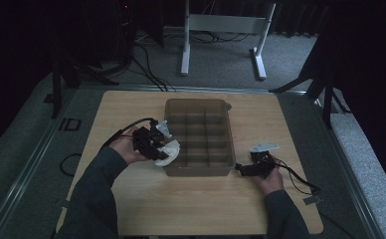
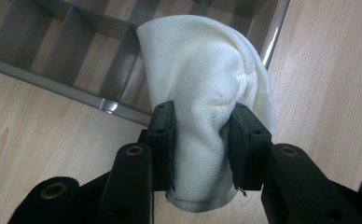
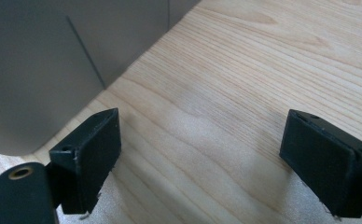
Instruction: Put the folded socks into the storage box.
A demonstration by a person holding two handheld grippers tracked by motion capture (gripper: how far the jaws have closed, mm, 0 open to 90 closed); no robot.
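- Your left gripper [image 2: 201,140] has its jaws clenched on one rolled white cloth [image 2: 207,88], the pads pinching it at the waist so the bundle bulges out above them.
- You hold that cloth just beside the near left corner of the grey divided tray [image 1: 221,107], partly over its rim and clear of the counter [image 1: 131,209].
- Your right gripper [image 3: 202,158] stands released, jaws wide apart with nothing between them, resting low on the counter by the tray's near right corner.
- The step in hand looks like carrying the cloth to the tray: it is gripped and lifted but not yet in a compartment.
- The next move calls for bringing the bundle over one cell, lowering it between the dividers, then opening the jaws; a soft roll may catch on a wall.
- Count: one cloth, one tray, two grippers. The tray seems to hold about a dozen cells, all bare, though the dim high view makes that count uncertain.
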